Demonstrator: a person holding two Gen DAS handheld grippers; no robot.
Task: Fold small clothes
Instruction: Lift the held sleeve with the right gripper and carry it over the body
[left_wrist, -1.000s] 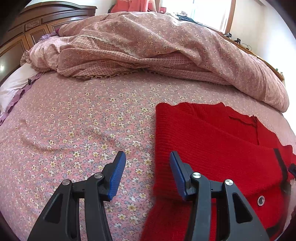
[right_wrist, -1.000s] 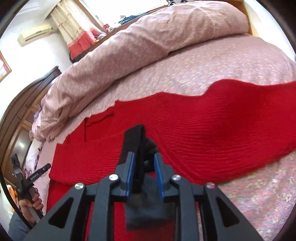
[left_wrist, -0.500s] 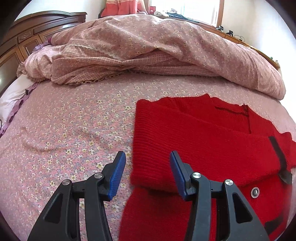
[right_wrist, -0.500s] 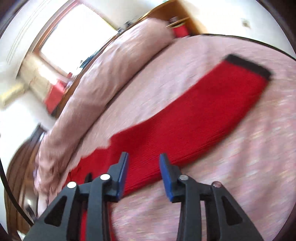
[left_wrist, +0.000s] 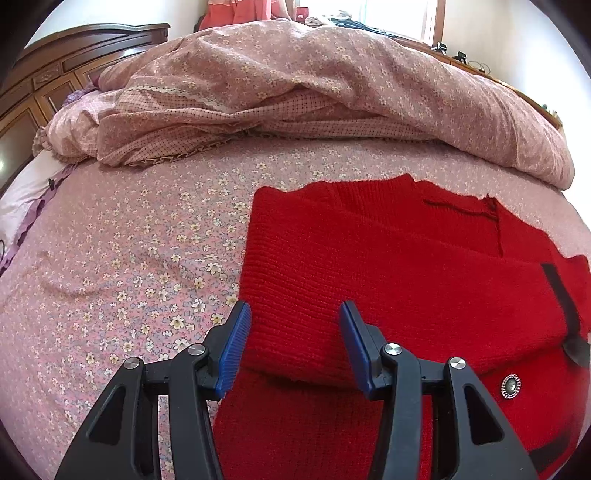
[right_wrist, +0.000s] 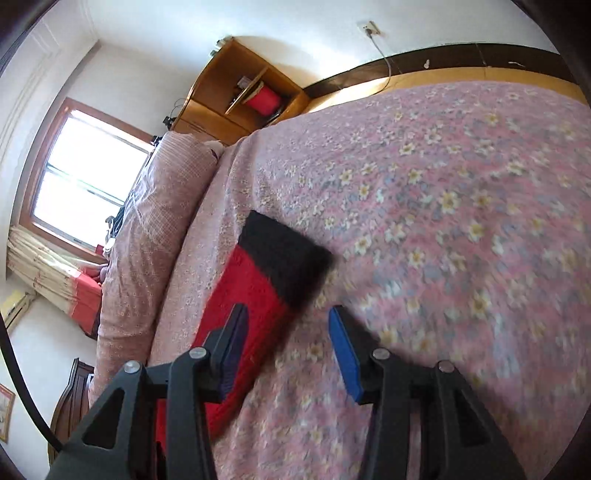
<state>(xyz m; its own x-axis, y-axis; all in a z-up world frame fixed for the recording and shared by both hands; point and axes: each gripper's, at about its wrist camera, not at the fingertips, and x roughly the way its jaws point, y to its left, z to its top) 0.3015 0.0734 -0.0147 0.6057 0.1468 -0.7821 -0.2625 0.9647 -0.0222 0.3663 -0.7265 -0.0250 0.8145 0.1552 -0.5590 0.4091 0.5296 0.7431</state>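
Note:
A red knitted cardigan with black trim and a metal button lies flat on the flowered bed sheet. One sleeve is folded across its body. My left gripper hovers open over the cardigan's left folded edge, with nothing between its blue pads. In the right wrist view the other sleeve stretches out on the sheet and ends in a black cuff. My right gripper hangs just short of that cuff, its jaws opening and nothing between them.
A bunched pink quilt fills the far side of the bed. A dark wooden headboard stands at the left. A wooden shelf unit and a window lie beyond the bed's end. Bare sheet spreads right of the cuff.
My right gripper let go of the folded sleeve's black cuff, opened, and swung along the other sleeve out to its cuff. My left gripper shifted right over the cardigan's edge.

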